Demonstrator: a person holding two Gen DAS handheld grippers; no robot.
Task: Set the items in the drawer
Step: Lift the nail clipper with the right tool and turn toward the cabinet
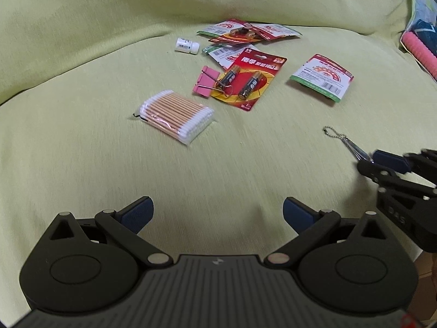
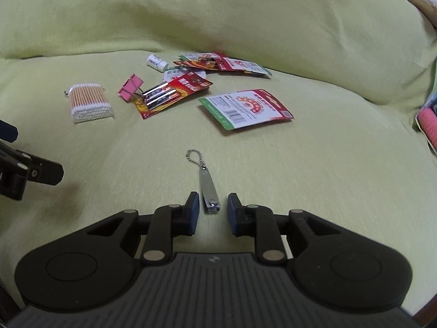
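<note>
Nail clipper [image 1: 358, 149], silver with a ball chain, lies on the yellow-green cushion [image 1: 82, 142] at the right edge of our left wrist view, its far end reaching between the blue pads of our right gripper [image 1: 368, 161]; from this angle we cannot tell whether those pads touch it. Our left gripper [image 1: 218, 214] is spread wide with nothing between its fingers, hanging over bare fabric. Farther back we see a packet of cotton swabs [image 1: 174, 116], a pink binder clip [image 1: 206, 81] resting against a red battery pack [image 1: 250, 79], a white pill bottle [image 1: 187, 45] on its side, and a face-down battery card [image 1: 322, 78] apart to the right. In our right wrist view the nail clipper [image 2: 209, 191] lies lengthwise between the right gripper [image 2: 210, 209] fingers, chain pointing away; the pads stand released on either side, a narrow strip of fabric visible between each pad and the metal. Our left gripper [image 2: 30, 170] shows at the left edge.
</note>
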